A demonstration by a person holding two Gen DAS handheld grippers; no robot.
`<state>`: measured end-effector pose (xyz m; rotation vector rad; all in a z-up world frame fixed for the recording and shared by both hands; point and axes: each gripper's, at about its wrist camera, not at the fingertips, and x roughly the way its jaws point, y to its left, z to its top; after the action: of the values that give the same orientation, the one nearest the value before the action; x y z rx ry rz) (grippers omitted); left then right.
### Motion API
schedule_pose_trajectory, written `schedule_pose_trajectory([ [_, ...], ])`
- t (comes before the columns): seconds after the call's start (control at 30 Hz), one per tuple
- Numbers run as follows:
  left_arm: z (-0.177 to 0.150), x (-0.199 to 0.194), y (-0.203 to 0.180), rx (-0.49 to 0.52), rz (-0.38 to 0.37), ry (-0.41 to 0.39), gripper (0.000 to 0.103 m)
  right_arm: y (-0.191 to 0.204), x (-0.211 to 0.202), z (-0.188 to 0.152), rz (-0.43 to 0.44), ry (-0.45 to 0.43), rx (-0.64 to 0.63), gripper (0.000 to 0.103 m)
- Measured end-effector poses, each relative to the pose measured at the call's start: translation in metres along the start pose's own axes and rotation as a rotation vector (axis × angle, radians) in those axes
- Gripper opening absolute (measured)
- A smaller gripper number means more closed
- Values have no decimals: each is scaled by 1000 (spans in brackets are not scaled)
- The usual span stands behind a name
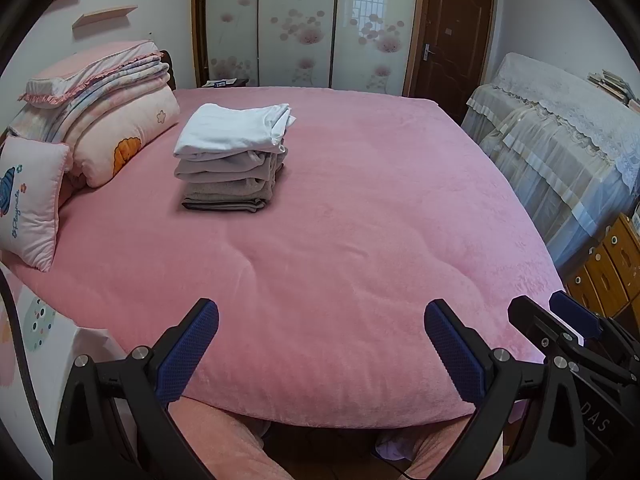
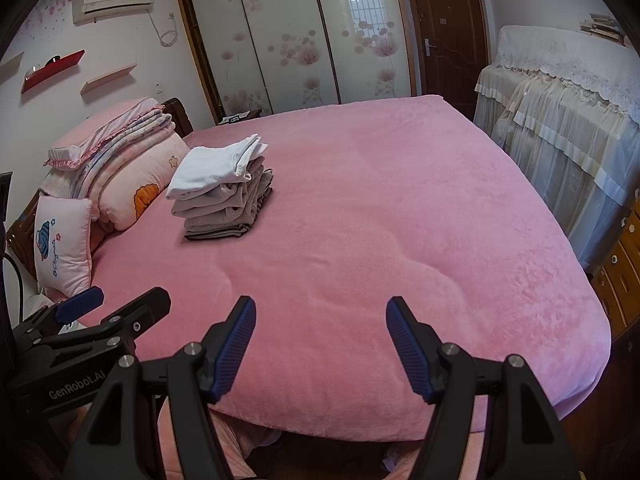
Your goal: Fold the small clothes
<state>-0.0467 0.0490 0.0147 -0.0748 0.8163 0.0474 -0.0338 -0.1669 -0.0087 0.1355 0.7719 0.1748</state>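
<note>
Item one on my list: the left gripper, at the bottom of the left wrist view, jaws spread wide with nothing between the blue pads, only bare blanket beyond them. Item two: the right gripper, at the bottom of the right wrist view, likewise gaping and empty; I also see it at the lower right edge of the left wrist view, just beside the left one. Item three: the stack of folded clothes, in the upper left of centre in both views, a white piece on top, grey pieces under it and a darker one at the base, resting on the pink blanket well apart from both grippers. Item four: a pile of folded bedding at the left edge, near the stack, with a frilled pink pillow on top. Item five: a small embroidered cushion leaning below that pile. Item six: sliding wardrobe doors with a flower pattern along the top of the frame, and a brown door to their right. Item seven: furniture under a lace cover at the right edge.
</note>
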Motion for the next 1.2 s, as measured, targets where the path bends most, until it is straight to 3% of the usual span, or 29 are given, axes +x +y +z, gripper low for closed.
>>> schedule_pose_trajectory([
  [1.2,-5,-3,-2,-1,5,15,102,-5,-2,-3,1,9,1,68],
])
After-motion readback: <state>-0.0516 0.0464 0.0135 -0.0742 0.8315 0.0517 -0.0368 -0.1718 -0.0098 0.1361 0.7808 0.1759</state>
